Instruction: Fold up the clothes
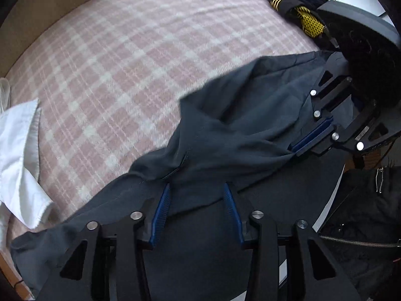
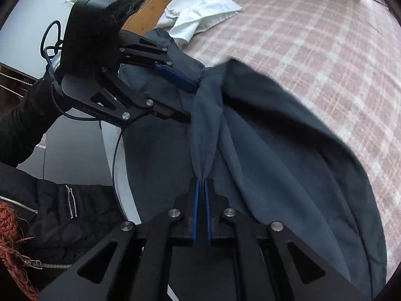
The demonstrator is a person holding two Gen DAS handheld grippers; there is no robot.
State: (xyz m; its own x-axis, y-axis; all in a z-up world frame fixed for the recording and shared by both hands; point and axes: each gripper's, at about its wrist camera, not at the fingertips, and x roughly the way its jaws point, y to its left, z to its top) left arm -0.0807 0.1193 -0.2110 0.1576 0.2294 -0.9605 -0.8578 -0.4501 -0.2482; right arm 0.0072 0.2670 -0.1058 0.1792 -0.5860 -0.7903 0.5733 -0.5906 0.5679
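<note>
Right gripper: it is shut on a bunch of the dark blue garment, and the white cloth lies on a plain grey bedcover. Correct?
Not quite. The right gripper is shut on the dark blue garment, and the white cloth is there, but the bedcover is pink and white checked, not plain grey. The right wrist view shows it.

Your bed (image 1: 130,57): covered by a pink-and-white plaid blanket (image 2: 313,37), with a wooden frame (image 1: 37,17) along its far edge. Lying on it you have:
- a dark blue-grey garment (image 1: 238,130), rumpled, spread over the near side, part of it lifted off the blanket;
- a white cloth (image 1: 17,150), crumpled, at the edge beside the garment's end;
- a black garment with yellow stripes (image 1: 288,0), bunched at the far corner, well apart from the white cloth.
</note>
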